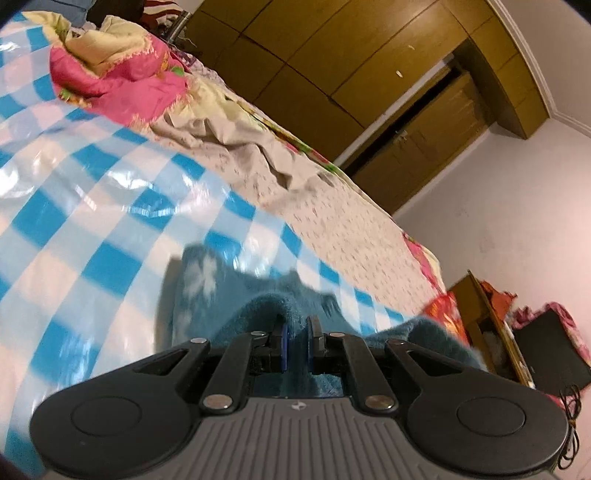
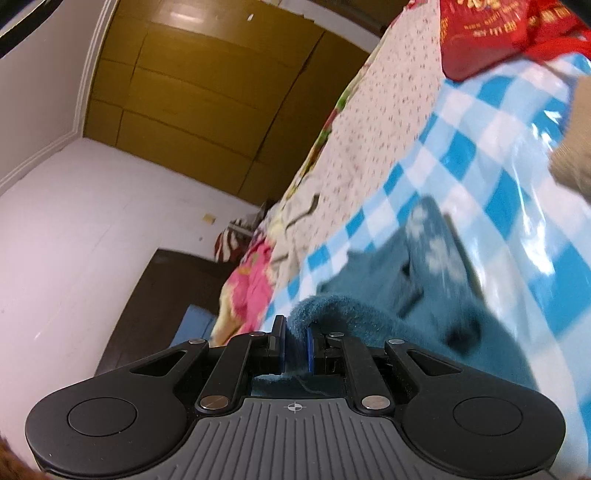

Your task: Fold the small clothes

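A teal fleece garment (image 1: pixel 229 295) with white snowflake marks lies on a blue-and-white checked plastic sheet (image 1: pixel 92 206) on the bed. My left gripper (image 1: pixel 296 328) is shut on a raised fold of the teal garment. In the right wrist view the same teal garment (image 2: pixel 373 295) lies on the checked sheet (image 2: pixel 491 177), and my right gripper (image 2: pixel 296 332) is shut on another thick fold of it. Both views are tilted and blurred.
A crumpled pink and cream blanket (image 1: pixel 122 74) lies at the far end of the bed. A flowered bedsheet (image 1: pixel 332 221) runs along the bed edge. Wooden wardrobes (image 1: pixel 369 74) stand behind. A red bag (image 2: pixel 487 33) and a beige cloth (image 2: pixel 576 155) lie on the bed.
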Demonstrator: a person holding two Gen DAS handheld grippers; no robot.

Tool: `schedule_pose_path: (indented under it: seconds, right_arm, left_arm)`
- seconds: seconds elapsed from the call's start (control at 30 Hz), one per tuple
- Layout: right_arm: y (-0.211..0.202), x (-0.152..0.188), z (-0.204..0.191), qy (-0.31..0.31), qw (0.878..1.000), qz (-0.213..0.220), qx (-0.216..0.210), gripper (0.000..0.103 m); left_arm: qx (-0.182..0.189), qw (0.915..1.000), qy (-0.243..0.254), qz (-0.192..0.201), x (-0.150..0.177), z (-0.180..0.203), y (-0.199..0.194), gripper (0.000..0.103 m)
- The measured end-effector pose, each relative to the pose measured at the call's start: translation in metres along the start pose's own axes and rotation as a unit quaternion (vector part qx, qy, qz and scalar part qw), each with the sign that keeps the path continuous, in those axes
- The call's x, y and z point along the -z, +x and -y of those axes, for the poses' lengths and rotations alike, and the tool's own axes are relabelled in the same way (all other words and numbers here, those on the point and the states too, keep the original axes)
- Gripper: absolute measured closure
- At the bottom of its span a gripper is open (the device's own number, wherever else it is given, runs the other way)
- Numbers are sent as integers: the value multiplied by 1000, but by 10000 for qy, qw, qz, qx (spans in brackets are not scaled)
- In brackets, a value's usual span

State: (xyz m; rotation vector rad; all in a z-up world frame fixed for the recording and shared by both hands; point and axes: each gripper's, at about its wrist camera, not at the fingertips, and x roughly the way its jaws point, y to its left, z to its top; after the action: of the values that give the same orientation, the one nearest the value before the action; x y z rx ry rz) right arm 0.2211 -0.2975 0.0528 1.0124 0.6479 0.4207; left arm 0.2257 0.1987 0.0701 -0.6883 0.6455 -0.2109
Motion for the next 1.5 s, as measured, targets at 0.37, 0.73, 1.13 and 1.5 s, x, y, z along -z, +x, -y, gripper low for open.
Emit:
schedule_pose_path:
  seconds: [0.37,0.73,1.13,1.5]
  right_arm:
    - [101,-46,26,-317,9912,386,1225,92]
    - [130,-53,37,-190,9868,334,1572,89]
    - [118,-61,54,535,9921,309,1094,84]
    - [103,-68,54,603,9933,457,875,61]
  left_arm:
    - [-930,9957,-7,-40,-17,-29,95,83]
    - [-1098,9932,-327,-194,-26,-38,107,80]
    - [-974,9915,-854,-86,-36,-44,105,73]
    - [-986,9928,-655,180,-49,-34,90,58]
